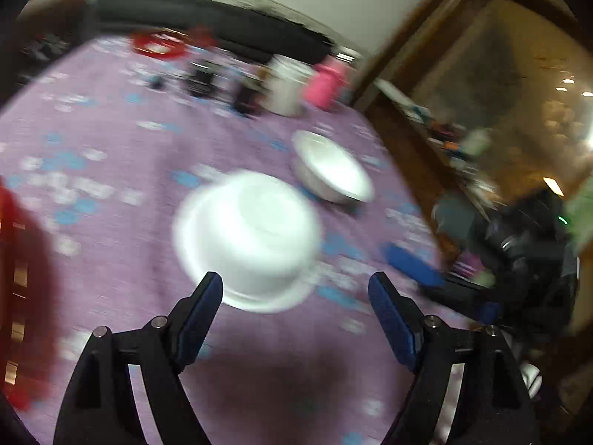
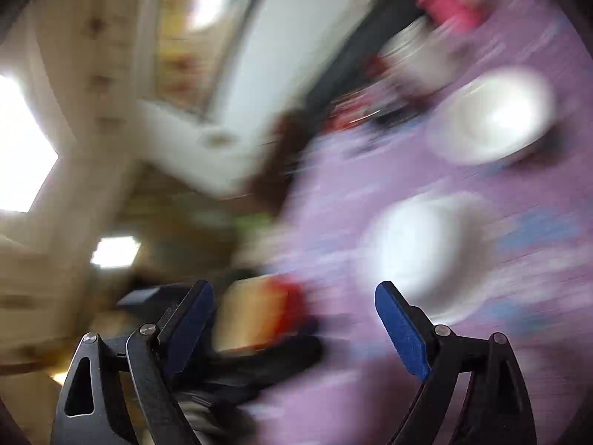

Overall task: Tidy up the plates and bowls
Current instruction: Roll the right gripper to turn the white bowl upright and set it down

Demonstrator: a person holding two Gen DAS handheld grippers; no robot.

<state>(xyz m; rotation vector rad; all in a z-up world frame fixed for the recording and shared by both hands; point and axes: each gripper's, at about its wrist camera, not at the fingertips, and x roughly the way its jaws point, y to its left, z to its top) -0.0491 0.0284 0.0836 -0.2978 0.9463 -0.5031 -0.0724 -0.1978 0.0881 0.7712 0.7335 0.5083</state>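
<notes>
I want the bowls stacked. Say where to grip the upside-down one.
Grip the upside-down bowl across its sloping wall, coming from above with the open left tool. Its rim lies flat on the cloth, so no pad fits under; likely slippery.

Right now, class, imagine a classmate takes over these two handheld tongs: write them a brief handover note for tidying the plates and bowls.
Left tongs: open, empty, above the purple tablecloth.
Right tongs: open, empty; its view is heavily blurred.
Things: an upside-down white bowl sits just ahead of the left tongs; an upright white bowl stands beyond it, apart from it.
Done: nothing is stacked that I can see.
Left: bring the two bowls together. No plates show clearly in either view.
</notes>
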